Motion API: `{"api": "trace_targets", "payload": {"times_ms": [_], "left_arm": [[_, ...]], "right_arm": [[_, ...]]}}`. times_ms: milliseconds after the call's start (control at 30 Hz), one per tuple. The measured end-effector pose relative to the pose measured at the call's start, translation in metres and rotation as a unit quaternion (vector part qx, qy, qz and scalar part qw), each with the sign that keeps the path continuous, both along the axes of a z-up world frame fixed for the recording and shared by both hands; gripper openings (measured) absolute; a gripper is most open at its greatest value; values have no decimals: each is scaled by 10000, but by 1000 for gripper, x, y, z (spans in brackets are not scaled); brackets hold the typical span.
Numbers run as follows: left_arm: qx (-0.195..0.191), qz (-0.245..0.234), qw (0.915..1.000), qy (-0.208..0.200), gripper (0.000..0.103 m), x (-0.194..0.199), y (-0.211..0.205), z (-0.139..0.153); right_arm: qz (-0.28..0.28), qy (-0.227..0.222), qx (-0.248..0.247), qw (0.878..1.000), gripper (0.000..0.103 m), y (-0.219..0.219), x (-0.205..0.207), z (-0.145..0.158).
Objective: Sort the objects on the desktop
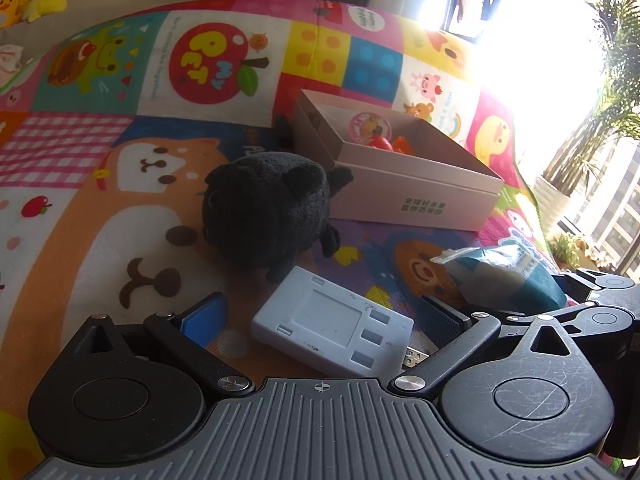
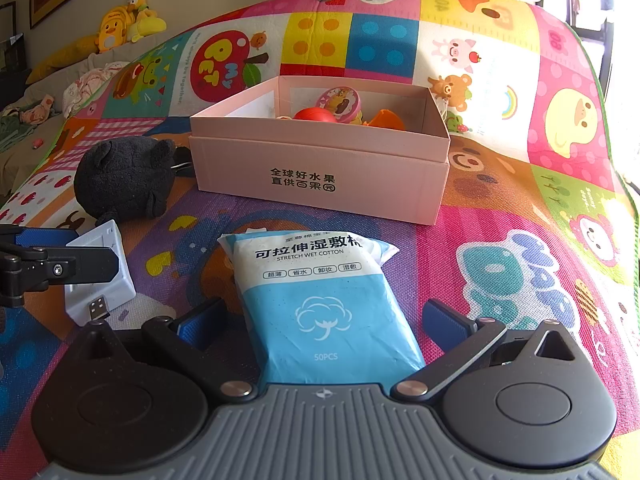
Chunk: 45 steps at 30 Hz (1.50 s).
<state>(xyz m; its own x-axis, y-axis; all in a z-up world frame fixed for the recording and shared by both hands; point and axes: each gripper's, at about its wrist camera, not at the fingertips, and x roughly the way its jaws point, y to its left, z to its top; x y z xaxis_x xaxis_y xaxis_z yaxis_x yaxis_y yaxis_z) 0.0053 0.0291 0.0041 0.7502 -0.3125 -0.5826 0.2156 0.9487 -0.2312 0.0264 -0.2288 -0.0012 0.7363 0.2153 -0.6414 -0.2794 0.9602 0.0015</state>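
My left gripper (image 1: 326, 314) is open, its blue pads on either side of a white flat device (image 1: 332, 324) with a USB plug that lies on the play mat. My right gripper (image 2: 322, 320) is open around a blue and white wet cotton pack (image 2: 324, 292), also lying on the mat. A black plush toy (image 1: 268, 208) sits just beyond the device; it also shows in the right wrist view (image 2: 122, 178). A pink open box (image 2: 320, 160) holds a few small toys, red, orange and pink. The box shows in the left wrist view (image 1: 412, 196) too.
The colourful cartoon play mat (image 2: 520, 208) covers the whole surface. Yellow plush toys (image 2: 120, 24) and bedding lie far left beyond the mat. A bright window and potted plants (image 1: 592, 120) are at the right. My left gripper's finger (image 2: 60, 266) reaches in at the left.
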Motion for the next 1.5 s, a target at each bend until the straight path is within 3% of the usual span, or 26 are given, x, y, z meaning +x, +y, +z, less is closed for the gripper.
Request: {"api": "trace_targets", "payload": {"times_ms": [933, 1500], "left_arm": [[188, -148, 9996, -160, 103, -6, -7, 3], [318, -670, 9972, -83, 103, -11, -32, 3]], "right_arm": [[1, -1, -1, 10000, 103, 0, 0, 0], [2, 0, -3, 10000, 103, 0, 0, 0]]}}
